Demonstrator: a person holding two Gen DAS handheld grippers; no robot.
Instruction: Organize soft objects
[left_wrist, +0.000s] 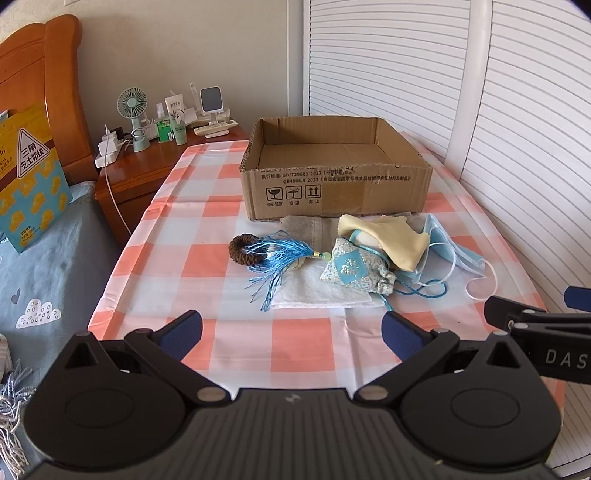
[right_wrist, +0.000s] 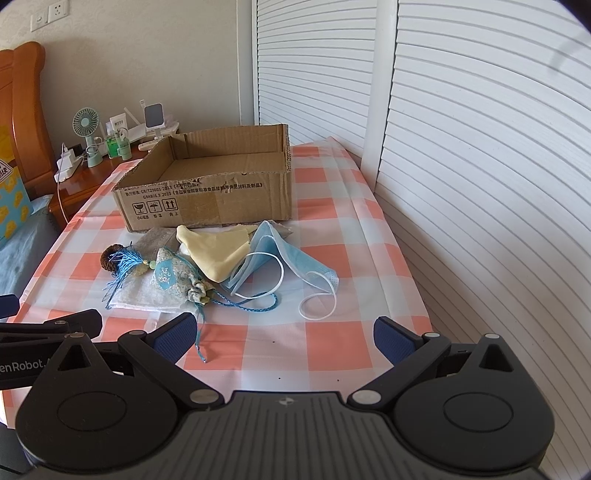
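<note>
Both tongs, left (left_wrist: 291, 334) and right (right_wrist: 284, 334), held spread, nothing pinched. Face mask (right_wrist: 295, 258) best taken first, then box (right_wrist: 207, 184), far edge of tabletop (right_wrist: 332, 354).

- Checked tablecloth (left_wrist: 207, 236), orange and white, across my table.
- Wooden nightstand (left_wrist: 147, 166), to my left beyond the table.
- Mint desk fan (left_wrist: 133, 107), upright on the nightstand.
- White power strip (left_wrist: 107, 155), cable trailing off the nightstand edge.
- Green bottles (left_wrist: 171, 129), beside the fan.
- White louvered doors (right_wrist: 461, 129), to my right.
- Wooden headboard (left_wrist: 40, 74).
- Yellow and teal snack bag (left_wrist: 29, 177), leaning on the bed.
</note>
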